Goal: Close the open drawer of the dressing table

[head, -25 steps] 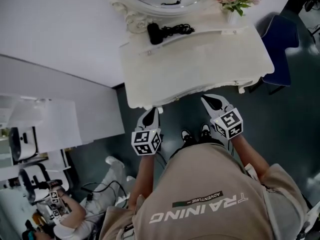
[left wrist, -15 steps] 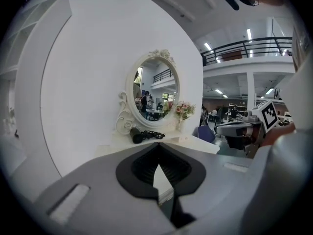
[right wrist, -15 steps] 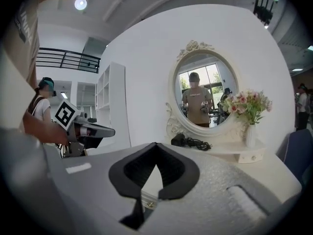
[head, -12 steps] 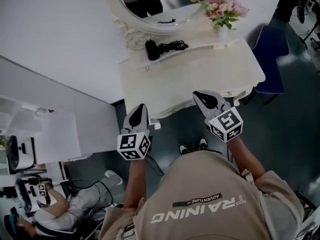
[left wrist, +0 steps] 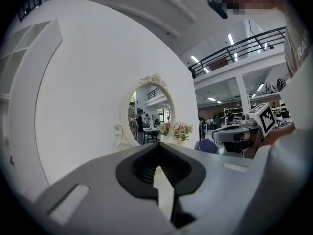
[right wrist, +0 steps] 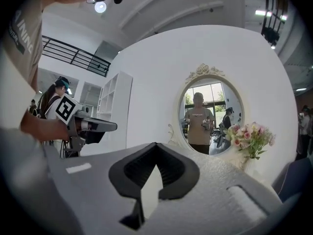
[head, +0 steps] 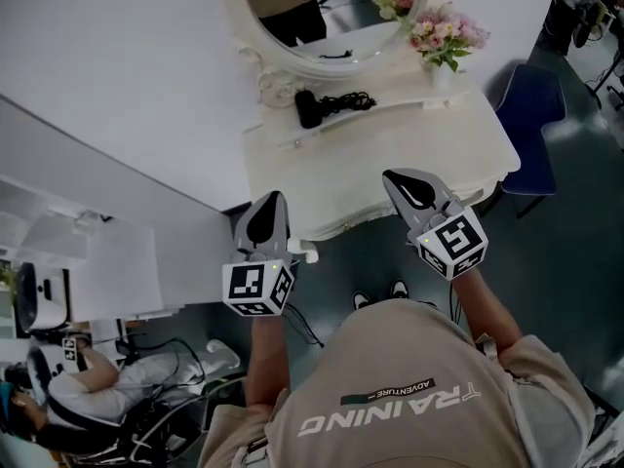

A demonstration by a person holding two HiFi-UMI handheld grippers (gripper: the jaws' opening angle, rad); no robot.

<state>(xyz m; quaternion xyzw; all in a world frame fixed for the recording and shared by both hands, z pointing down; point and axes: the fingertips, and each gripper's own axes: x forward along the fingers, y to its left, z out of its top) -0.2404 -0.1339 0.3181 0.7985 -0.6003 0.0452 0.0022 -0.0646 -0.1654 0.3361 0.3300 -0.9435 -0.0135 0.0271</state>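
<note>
The white dressing table [head: 390, 144] stands against the wall, seen from above in the head view. Its front edge [head: 336, 224] runs between my two grippers; from this angle I cannot see an open drawer. My left gripper [head: 272, 199] is at the table's front left corner, jaws together and empty. My right gripper [head: 398, 175] sits over the front edge at the right, also shut on nothing. In the left gripper view the left gripper [left wrist: 157, 147] points toward the oval mirror [left wrist: 146, 112]. The right gripper [right wrist: 155, 146] faces the mirror [right wrist: 208, 116] too.
On the tabletop lie a black hair dryer [head: 312, 107] with its cord and a vase of pink flowers [head: 444, 35] beneath the oval mirror [head: 322, 18]. A blue chair [head: 531, 115] stands right of the table. A white shelf unit [head: 88, 252] and a seated person [head: 88, 378] are at the left.
The table has shifted up and away in the view. Both grippers have risen from below its front edge to overlap it, the left one drifting left. Their jaws stayed together.
</note>
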